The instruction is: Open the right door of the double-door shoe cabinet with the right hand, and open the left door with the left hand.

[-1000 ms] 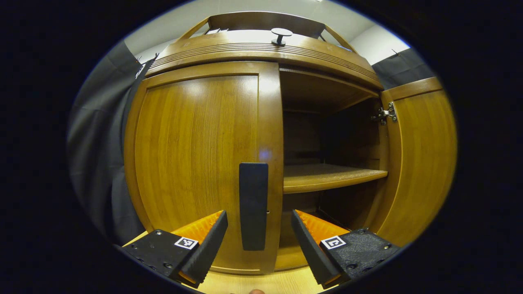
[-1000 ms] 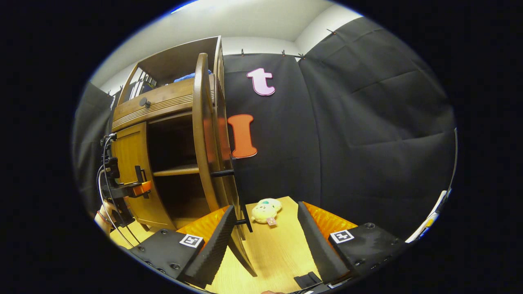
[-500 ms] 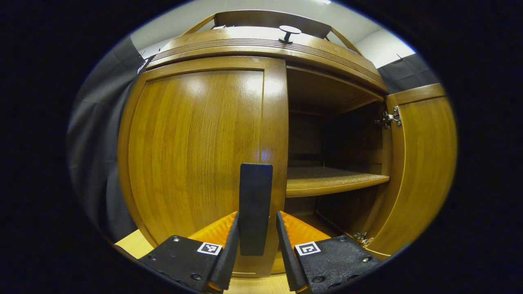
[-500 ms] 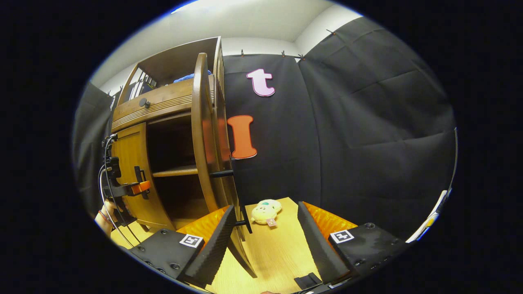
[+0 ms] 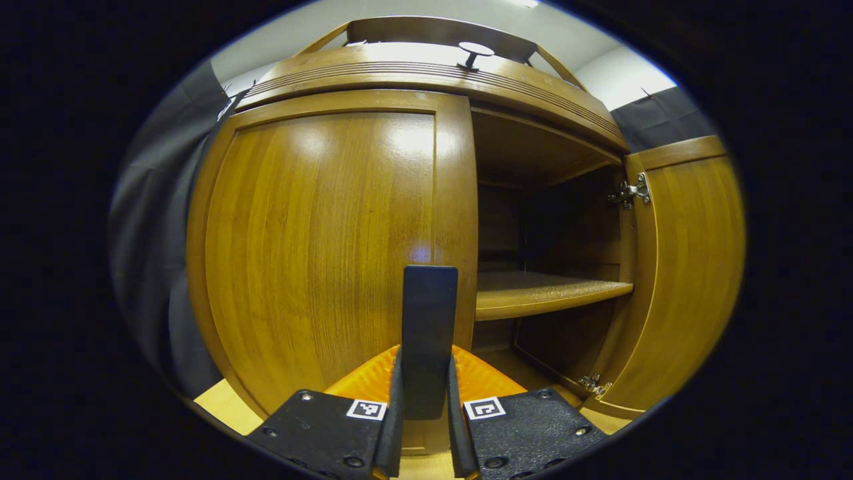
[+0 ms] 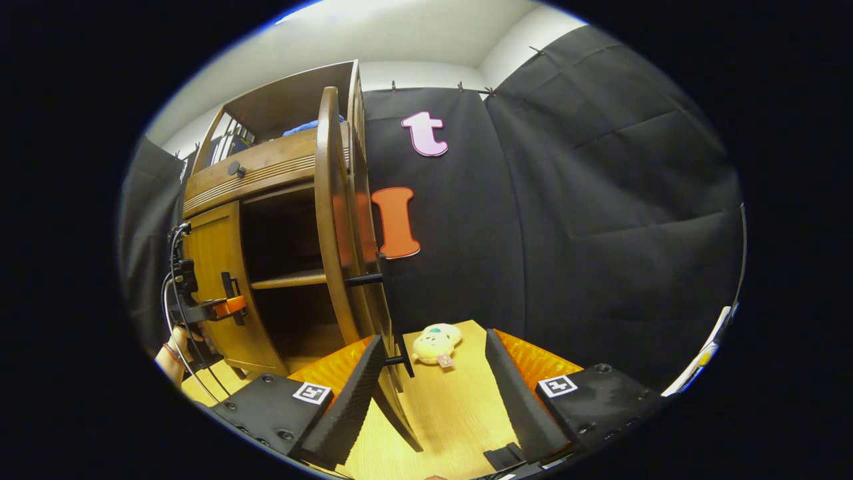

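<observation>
In the left gripper view, the wooden shoe cabinet's left door (image 5: 313, 253) stands closed. Its dark upright handle (image 5: 428, 327) sits between the fingers of my left gripper (image 5: 424, 373), which is shut on it. The right door (image 5: 686, 267) is swung wide open on its hinges. In the right gripper view that open door (image 6: 331, 220) shows edge-on, with its handle (image 6: 394, 320) just beside the near finger of my right gripper (image 6: 434, 339). This gripper is open and holds nothing. Far left in the same view, the left gripper (image 6: 226, 305) is at the left door (image 6: 210, 280).
A shelf (image 5: 546, 293) crosses the dark open compartment. A small plush toy (image 6: 434, 343) lies on the light wooden table (image 6: 460, 407) past the right gripper. A knob (image 5: 474, 52) sits on the drawer above the doors. Black cloth walls close in behind and to the right.
My left gripper's fingers have closed from wide open onto the left door's handle and moved in closer. The right gripper and the open right door have hardly moved.
</observation>
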Motion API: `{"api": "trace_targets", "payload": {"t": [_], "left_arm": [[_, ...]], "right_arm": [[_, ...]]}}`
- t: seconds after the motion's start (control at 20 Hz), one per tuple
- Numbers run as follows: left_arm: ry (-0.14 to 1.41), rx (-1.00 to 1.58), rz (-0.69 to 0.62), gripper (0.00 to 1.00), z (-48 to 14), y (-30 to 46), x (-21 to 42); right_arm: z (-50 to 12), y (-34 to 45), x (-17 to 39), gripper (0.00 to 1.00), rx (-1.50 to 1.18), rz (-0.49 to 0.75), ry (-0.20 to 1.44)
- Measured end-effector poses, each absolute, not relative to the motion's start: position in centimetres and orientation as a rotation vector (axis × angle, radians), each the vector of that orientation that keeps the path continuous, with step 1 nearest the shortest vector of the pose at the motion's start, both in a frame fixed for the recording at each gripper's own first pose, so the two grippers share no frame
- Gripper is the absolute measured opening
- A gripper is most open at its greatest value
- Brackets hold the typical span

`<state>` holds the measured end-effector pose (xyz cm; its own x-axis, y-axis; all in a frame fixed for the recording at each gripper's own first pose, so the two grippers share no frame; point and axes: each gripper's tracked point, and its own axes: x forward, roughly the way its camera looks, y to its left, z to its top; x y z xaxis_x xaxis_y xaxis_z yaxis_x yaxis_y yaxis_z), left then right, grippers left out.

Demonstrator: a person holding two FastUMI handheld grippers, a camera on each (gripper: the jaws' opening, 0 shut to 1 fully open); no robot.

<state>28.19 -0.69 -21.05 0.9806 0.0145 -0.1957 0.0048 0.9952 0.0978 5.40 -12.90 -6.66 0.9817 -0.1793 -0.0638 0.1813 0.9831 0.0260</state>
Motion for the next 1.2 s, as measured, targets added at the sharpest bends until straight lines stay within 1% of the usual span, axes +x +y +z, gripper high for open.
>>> {"api": "trace_targets", "payload": {"t": [0.05,0.1,0.2,0.35,0.4,0.45,0.55,0.65,0.8,0.85,0.9,0.95,1.0,1.15,1.2], "left_arm": [[0.213,0.113,0.006,0.28,-21.1,-0.7,28.1],[0.224,0.127,0.006,0.25,-21.2,-0.6,28.1],[0.234,0.131,0.005,0.21,-21.2,-0.7,27.7],[0.227,0.122,-0.016,0.17,-20.7,-0.7,26.3],[0.23,0.121,-0.025,0.17,-20.6,-0.7,25.7],[0.235,0.12,-0.034,0.14,-20.4,-0.8,25.1],[0.237,0.115,-0.048,0.14,-20.1,-0.7,24.0],[0.236,0.11,-0.058,0.17,-19.7,-0.5,23.1],[0.234,0.108,-0.069,0.17,-19.3,-0.2,21.6],[0.234,0.106,-0.073,0.17,-19.1,-0.1,21.1],[0.232,0.103,-0.078,0.17,-19.0,0.0,20.6],[0.23,0.103,-0.079,0.17,-18.8,0.2,20.2],[0.23,0.104,-0.084,0.17,-18.8,0.4,19.8],[0.232,0.1,-0.093,0.17,-18.3,0.9,18.5],[0.232,0.1,-0.094,0.17,-18.2,1.2,18.0]], "right_arm": [[-6.7,-12.8,5.3,0.89,0.029,-0.18,0.061],[-6.7,-12.8,5.3,0.98,0.027,-0.179,0.059],[-6.4,-12.6,5.0,0.98,0.02,-0.177,0.055],[-6.2,-12.2,4.5,0.98,0.012,-0.174,0.053],[-6.2,-12.0,4.2,0.98,0.011,-0.172,0.054],[-6.1,-11.7,3.9,0.98,0.009,-0.172,0.053],[-5.9,-11.0,3.3,0.98,0.004,-0.168,0.046],[-5.6,-10.2,2.7,0.98,-0.003,-0.16,0.042],[-5.4,-9.0,1.6,0.98,-0.02,-0.155,0.034],[-5.3,-8.7,1.3,0.93,-0.023,-0.153,0.03],[-5.2,-8.4,1.1,0.98,-0.026,-0.151,0.028],[-5.1,-8.1,1.0,0.98,-0.028,-0.149,0.026],[-5.1,-7.8,0.8,1.0,-0.031,-0.146,0.025],[-4.8,-6.9,0.5,1.0,-0.039,-0.138,0.02],[-4.7,-6.5,0.4,0.97,-0.042,-0.134,0.017]]}}
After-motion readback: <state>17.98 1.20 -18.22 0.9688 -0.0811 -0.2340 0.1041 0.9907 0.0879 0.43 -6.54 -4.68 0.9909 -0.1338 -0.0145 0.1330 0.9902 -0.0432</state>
